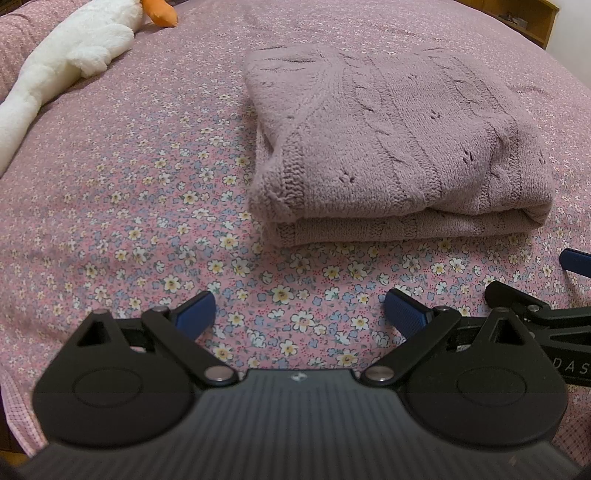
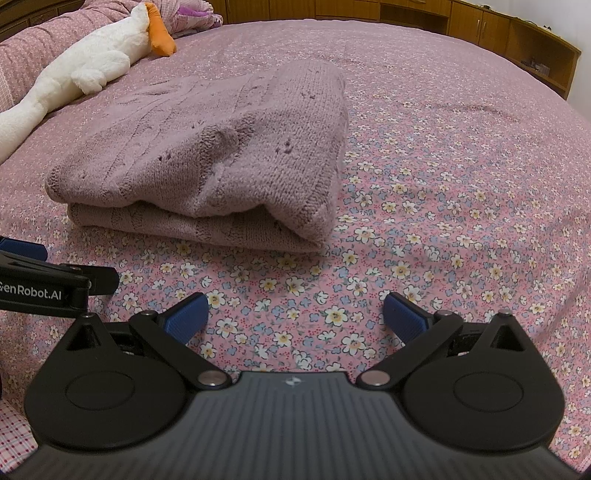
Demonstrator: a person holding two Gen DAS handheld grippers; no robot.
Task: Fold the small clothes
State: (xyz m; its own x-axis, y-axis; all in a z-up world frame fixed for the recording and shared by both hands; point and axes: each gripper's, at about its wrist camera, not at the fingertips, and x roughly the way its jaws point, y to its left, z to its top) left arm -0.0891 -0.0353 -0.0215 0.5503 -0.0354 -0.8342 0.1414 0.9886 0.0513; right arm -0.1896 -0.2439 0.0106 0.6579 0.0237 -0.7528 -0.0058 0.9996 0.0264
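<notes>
A mauve knitted sweater (image 1: pixel 399 140) lies folded in a thick rectangle on the floral pink bedspread (image 1: pixel 129 206). My left gripper (image 1: pixel 299 310) stands open near the bed's front edge, short of the sweater's near fold, with nothing between its blue pads. In the right wrist view the same sweater (image 2: pixel 207 155) lies ahead and to the left, and my right gripper (image 2: pixel 293 310) is open over bare bedspread (image 2: pixel 461 184), clear of the cloth. The right gripper's finger (image 1: pixel 574 260) shows at the left view's right edge; the left gripper's finger (image 2: pixel 22 249) shows at the right view's left edge.
A white plush goose (image 1: pixel 70 62) with an orange beak (image 2: pixel 160 31) lies along the far left of the bed. Wooden cabinets (image 2: pixel 480 22) line the wall behind the bed. A pink checked sheet edge (image 2: pixel 14 432) shows at the lower left.
</notes>
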